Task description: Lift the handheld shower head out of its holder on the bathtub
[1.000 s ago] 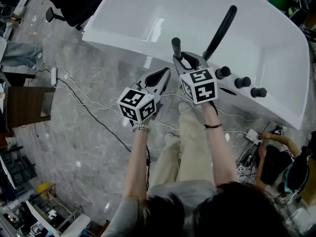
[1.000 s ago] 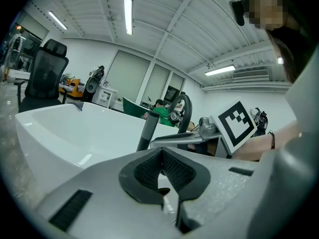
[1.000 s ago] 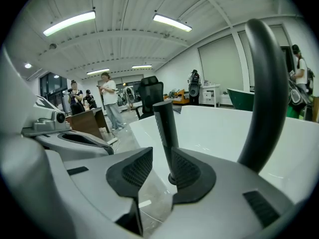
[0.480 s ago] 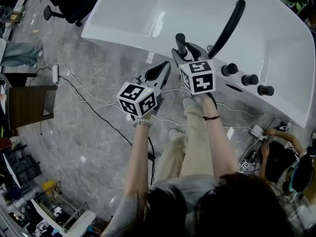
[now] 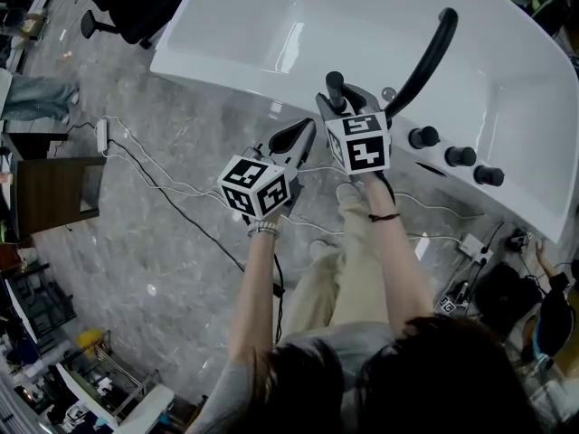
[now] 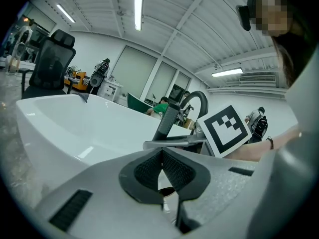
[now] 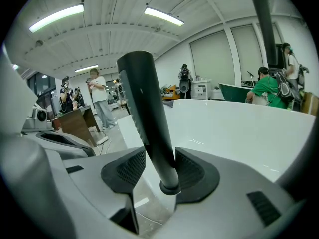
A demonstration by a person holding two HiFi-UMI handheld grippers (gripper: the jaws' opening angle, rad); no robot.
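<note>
The left gripper (image 5: 297,136) hangs out over the floor (image 5: 136,269), just short of the tub (image 5: 226,61), and its own view shows the two pads (image 6: 144,171) pressed together at the tips with nothing between them. To its right, the right gripper (image 5: 342,100) is up against the tub's near rim with its jaws spread wide, one on each side of the shower head (image 5: 335,84). That black handle stands upright on the rim. In the right gripper view the shower head (image 7: 147,108) rises straight up through the gap, close to both pads (image 7: 130,169), though I can't see either one squeezing it. Its foot sits in the round collar of the holder (image 7: 169,186), so it has not been lifted out. Only that view shows the collar; from above, the gripper covers it. The tub's basin (image 7: 239,128) shows plain white wall with strips of reflected light. Further right, the head view shows a black arched spout (image 5: 425,57) rising beside the shower head, then three black knobs (image 5: 460,155) in a row along the rim. Neither gripper view shows the knobs. From the left gripper view I get a side look at the tub (image 6: 75,123), the shower head (image 6: 167,121), the spout (image 6: 202,101) behind it and the right gripper's marker cube (image 6: 225,129). Cables (image 5: 172,197) trail across the floor on the left of the head view.
</note>
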